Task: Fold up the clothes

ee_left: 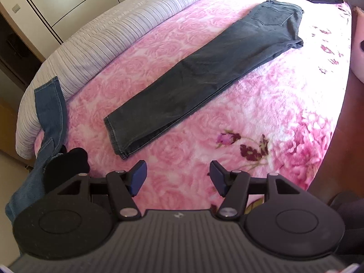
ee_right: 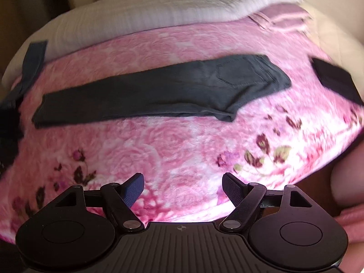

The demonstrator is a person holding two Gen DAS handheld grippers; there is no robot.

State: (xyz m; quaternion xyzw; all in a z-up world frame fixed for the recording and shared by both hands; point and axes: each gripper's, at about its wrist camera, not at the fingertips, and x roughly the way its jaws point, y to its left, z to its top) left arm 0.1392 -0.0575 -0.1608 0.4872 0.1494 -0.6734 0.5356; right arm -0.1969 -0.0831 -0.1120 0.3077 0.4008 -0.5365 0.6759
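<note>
Jaws on both the left gripper (ee_left: pixel 178 177) and right gripper (ee_right: pixel 183 190) stand apart, empty, above the pink rose bedspread (ee_left: pixel 261 104) where the dark jeans (ee_left: pixel 204 75) lie flat, while only the left view shows the cream wardrobe (ee_left: pixel 68 2).

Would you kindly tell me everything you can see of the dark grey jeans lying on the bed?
The jeans are dark grey, faded denim by the look of it, already folded lengthwise so one leg lies on the other. They lie flat and stretched out on the pink floral blanket, which alone touches them. A back pocket with visible stitching faces up near the waist; the hems form the opposite end, nearest the left wrist camera. The crotch makes a small point along one edge. Neither tongs reach them.
</note>
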